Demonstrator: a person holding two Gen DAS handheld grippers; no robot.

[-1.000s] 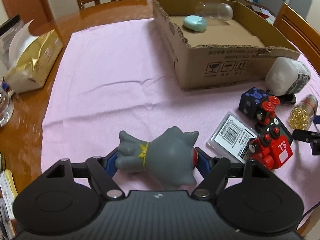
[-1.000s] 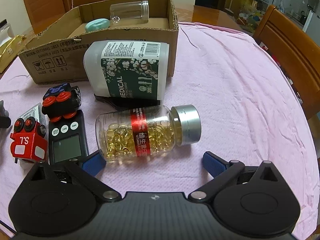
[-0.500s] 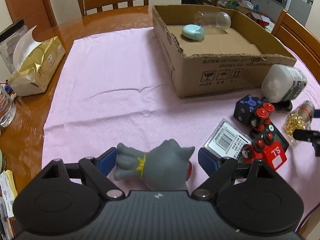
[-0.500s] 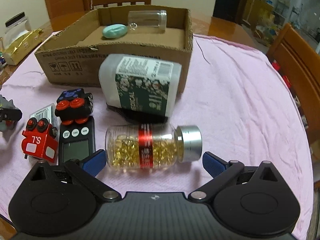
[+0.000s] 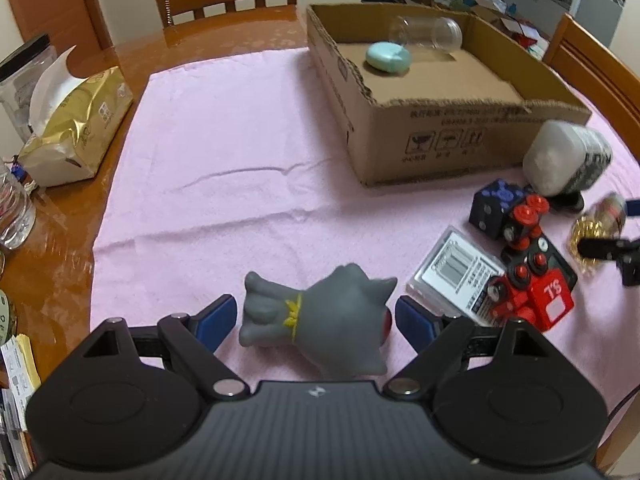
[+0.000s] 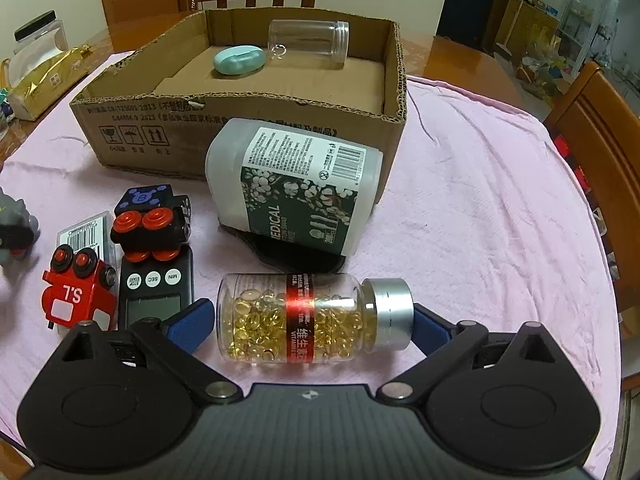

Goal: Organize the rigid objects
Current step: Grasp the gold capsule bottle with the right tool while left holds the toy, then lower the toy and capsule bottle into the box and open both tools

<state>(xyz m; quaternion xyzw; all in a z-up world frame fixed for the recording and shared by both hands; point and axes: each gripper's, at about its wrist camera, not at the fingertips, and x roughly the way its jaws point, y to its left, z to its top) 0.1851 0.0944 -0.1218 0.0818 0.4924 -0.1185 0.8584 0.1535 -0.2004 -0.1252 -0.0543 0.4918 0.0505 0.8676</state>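
A grey cat figure (image 5: 320, 316) lies on the pink cloth between the blue pads of my left gripper (image 5: 316, 320), which is open, with small gaps on both sides. My right gripper (image 6: 312, 320) is open around a lying bottle of yellow capsules (image 6: 304, 316); its pads are close to the bottle's base and silver cap. The cardboard box (image 6: 240, 120) holds a teal case (image 6: 238, 60) and a clear jar (image 6: 308, 42). The box (image 5: 440, 136) also shows in the left wrist view.
Between the grippers lie a red toy block (image 6: 78, 294), a black timer (image 6: 156, 288), a black-and-red block (image 6: 148, 228), a dark dice (image 6: 148, 198) and a barcode card (image 6: 86, 236). A white cotton-swab tub (image 6: 292, 196) leans at the box. A gold tissue pack (image 5: 76, 128) lies left.
My left gripper has let go of the cat figure, which now lies on the cloth. My right gripper has moved forward, bringing the capsule bottle between its pads.
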